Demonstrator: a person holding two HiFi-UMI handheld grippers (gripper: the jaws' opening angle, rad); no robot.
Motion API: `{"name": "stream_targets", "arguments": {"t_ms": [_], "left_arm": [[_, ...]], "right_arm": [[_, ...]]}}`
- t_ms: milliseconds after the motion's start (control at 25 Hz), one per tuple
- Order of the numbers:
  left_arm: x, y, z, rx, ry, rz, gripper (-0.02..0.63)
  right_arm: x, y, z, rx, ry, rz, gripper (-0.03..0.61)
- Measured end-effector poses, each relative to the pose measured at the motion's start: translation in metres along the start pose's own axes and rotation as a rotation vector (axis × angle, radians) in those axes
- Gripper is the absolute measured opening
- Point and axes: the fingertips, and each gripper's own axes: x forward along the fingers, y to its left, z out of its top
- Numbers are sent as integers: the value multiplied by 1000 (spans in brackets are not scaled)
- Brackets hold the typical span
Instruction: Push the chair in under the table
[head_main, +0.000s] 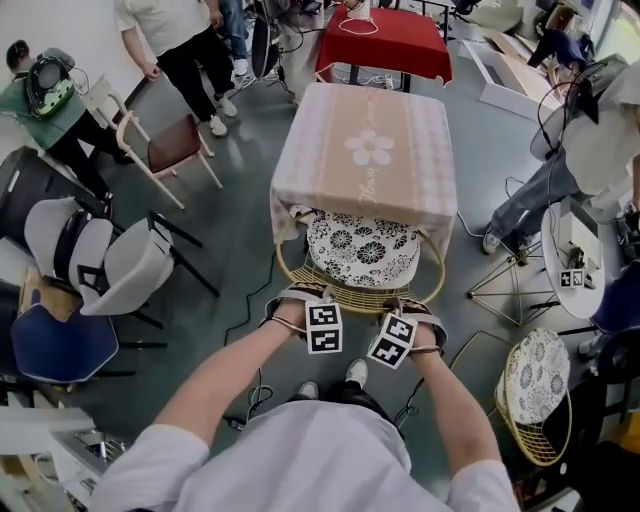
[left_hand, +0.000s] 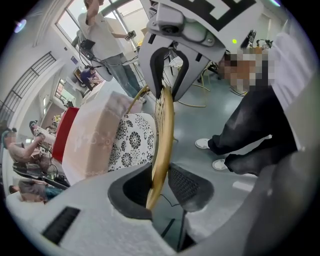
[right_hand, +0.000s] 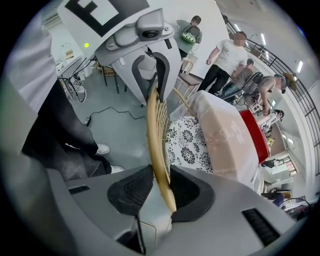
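Observation:
A gold wire chair with a black-and-white floral cushion (head_main: 362, 248) stands with its seat partly under the table (head_main: 365, 150), which wears a pink cloth with a white flower. Both grippers sit on the chair's curved back rim (head_main: 355, 300). My left gripper (head_main: 300, 296) holds the rim's left part and my right gripper (head_main: 408, 305) holds its right part. In the left gripper view the gold rim (left_hand: 165, 125) runs between the pads of the left gripper (left_hand: 161, 187), which close on it. The right gripper (right_hand: 162, 187) pinches the rim (right_hand: 155, 130) the same way.
A second gold wire chair (head_main: 535, 395) stands at the right near a small white stand (head_main: 575, 265). White shell chairs (head_main: 120, 265), a blue chair (head_main: 60, 345) and a wooden chair (head_main: 170, 145) are at the left. A red-covered table (head_main: 380, 40) lies beyond. People stand around; a cable (head_main: 245, 300) crosses the floor.

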Motion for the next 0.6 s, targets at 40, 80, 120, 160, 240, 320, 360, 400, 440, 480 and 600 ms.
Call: {"name": "stream_targets", "arguments": {"t_ms": [40, 80, 120, 160, 240, 320, 360, 400, 440, 480, 600], "left_arm": [[1, 2, 2, -1, 1, 0, 103], [2, 3, 3, -3, 1, -1, 103], [3, 5, 5, -5, 0, -1, 103], [4, 7, 6, -8, 0, -1, 103], [6, 12, 10, -13, 0, 4, 103], [7, 15, 12, -18, 5, 2, 103], [8, 15, 12, -20, 9, -4, 103], [8, 16, 11, -21, 11, -8, 103], [8, 16, 10, -23, 15, -9, 103], [8, 18, 8, -25, 20, -8, 104], [8, 19, 5, -35, 33, -11, 104]], "right_arm": [[0, -2, -2, -1, 0, 0, 92], [1, -5, -3, -3, -1, 0, 92], [2, -7, -4, -6, -3, 1, 92], [2, -10, -6, -10, -3, 2, 92], [3, -16, -9, -14, -2, 1, 94], [4, -20, -10, -18, -6, 7, 94], [4, -21, -10, -21, -10, 14, 95], [4, -21, -9, -24, -17, 21, 95], [5, -21, -8, -25, -25, 28, 94], [5, -22, -7, -22, -34, 35, 94], [6, -22, -4, -14, -55, 55, 94]]}}
